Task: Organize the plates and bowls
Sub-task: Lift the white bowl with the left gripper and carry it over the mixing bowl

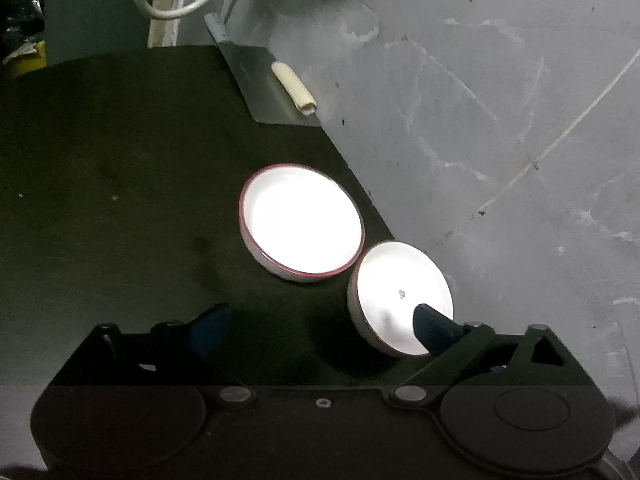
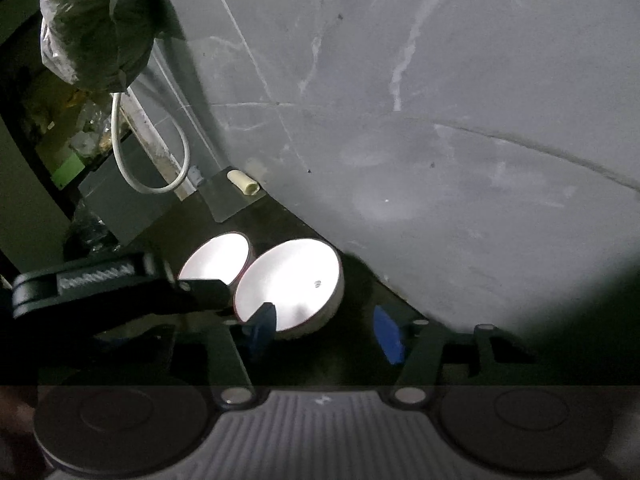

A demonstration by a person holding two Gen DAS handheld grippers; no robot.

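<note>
In the left wrist view, a red-rimmed plate [image 1: 302, 222] and a smaller bowl [image 1: 394, 304] are seen touching near the dark bench's [image 1: 120, 180] right edge. The left gripper [image 1: 316, 324] is spread wide, nothing pinched.

In the right wrist view, the right gripper [image 2: 326, 330] is held partly spread, its left fingertip [image 2: 262, 326] overlapping the bowl's [image 2: 292, 284] rim; contact cannot be told.

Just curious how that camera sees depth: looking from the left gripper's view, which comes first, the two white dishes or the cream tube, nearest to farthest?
From the left gripper:
1. Plain white dish, lower right, its right finger over it.
2. Red-rimmed dish, just beyond, centre.
3. Cream tube, far back by the wall.
</note>
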